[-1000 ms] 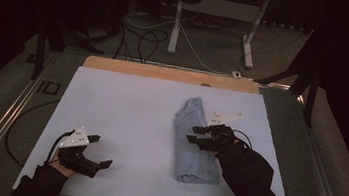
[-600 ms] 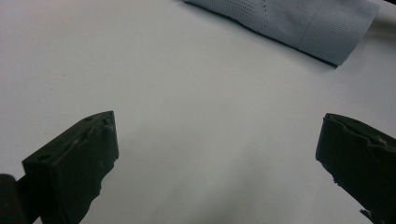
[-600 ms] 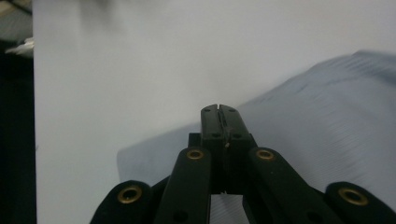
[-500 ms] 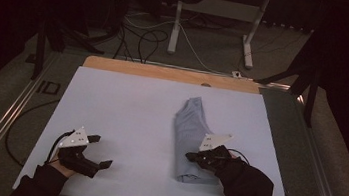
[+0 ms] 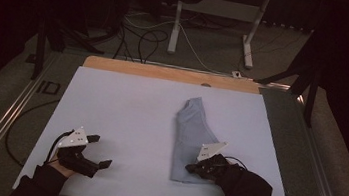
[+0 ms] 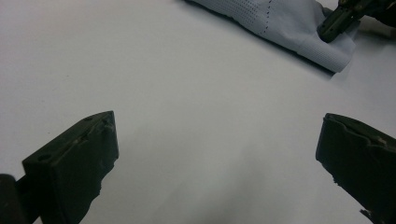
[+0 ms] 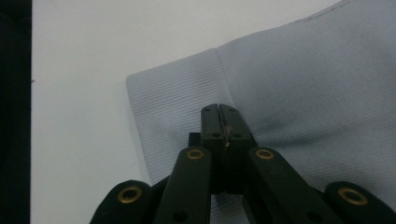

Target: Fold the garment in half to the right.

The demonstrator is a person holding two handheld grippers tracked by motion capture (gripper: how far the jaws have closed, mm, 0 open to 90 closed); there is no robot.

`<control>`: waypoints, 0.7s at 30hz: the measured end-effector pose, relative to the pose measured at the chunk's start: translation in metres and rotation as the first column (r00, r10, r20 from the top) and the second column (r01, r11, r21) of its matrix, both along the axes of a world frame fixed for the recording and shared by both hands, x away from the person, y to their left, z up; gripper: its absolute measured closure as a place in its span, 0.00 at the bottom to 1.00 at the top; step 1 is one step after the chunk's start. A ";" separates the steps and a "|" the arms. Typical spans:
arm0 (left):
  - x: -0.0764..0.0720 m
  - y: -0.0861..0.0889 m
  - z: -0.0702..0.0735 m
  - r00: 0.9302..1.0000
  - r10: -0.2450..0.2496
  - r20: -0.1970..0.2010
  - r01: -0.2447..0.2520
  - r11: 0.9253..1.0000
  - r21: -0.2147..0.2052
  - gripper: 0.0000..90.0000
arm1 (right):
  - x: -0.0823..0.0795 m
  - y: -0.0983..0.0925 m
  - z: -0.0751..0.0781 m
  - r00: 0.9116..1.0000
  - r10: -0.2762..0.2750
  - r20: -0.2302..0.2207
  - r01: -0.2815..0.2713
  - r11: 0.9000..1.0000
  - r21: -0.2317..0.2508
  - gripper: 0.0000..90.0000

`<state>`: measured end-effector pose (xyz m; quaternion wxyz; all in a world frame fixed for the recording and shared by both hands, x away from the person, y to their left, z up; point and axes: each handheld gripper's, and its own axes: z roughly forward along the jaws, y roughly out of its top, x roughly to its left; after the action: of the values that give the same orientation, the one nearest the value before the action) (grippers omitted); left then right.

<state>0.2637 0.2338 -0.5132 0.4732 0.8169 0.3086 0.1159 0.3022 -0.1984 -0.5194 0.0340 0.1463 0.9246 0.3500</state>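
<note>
moved: right gripper point(image 5: 193, 169) has come down and back along the cloth point(image 5: 192, 130) toward its near end since the earlier frames; its fingers have just been closing, with cloth between them; left gripper point(image 5: 101, 151) has kept its place
right fingers: pressed together, tips meeting, pinching a fold of the cloth near the ribbed hem point(image 7: 177, 112); fabric puckers in creases toward the tips
right fingers, side view: from the left gripper view, the right gripper point(image 6: 332, 24) is low on the cloth point(image 6: 285, 18), tip down into the fabric just short of the hem corner
cloth: pale blue-grey, folded into a long strip, lying flat on the bench point(image 5: 125, 117); far end runs away from the right fingers, near hem just beside and under them
hem corner: just left of the right fingertips in the right gripper view, lying on the bench
left fingers: spread wide, nothing between them, only bare bench point(image 6: 196, 116) under the gap
left fingers vs cloth: well apart; cloth lies ahead and to the right of them
left gripper pose: low over the near left corner of the bench; cannot tell if it touches
hands: dark sleeves on both forearms; right hand point(image 5: 233, 178) right behind its fingers at the near edge
</note>
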 end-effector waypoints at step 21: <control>-0.001 0.001 0.001 1.000 0.002 0.008 -0.002 1.000 0.003 0.00 | -0.013 -0.004 -0.003 0.999 0.031 -0.030 -0.030 0.999 0.043 1.00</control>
<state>0.2627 0.2350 -0.5123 0.4731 0.8169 0.3073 0.1203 0.2893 -0.2028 -0.5226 0.0112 0.1384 0.9195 0.3677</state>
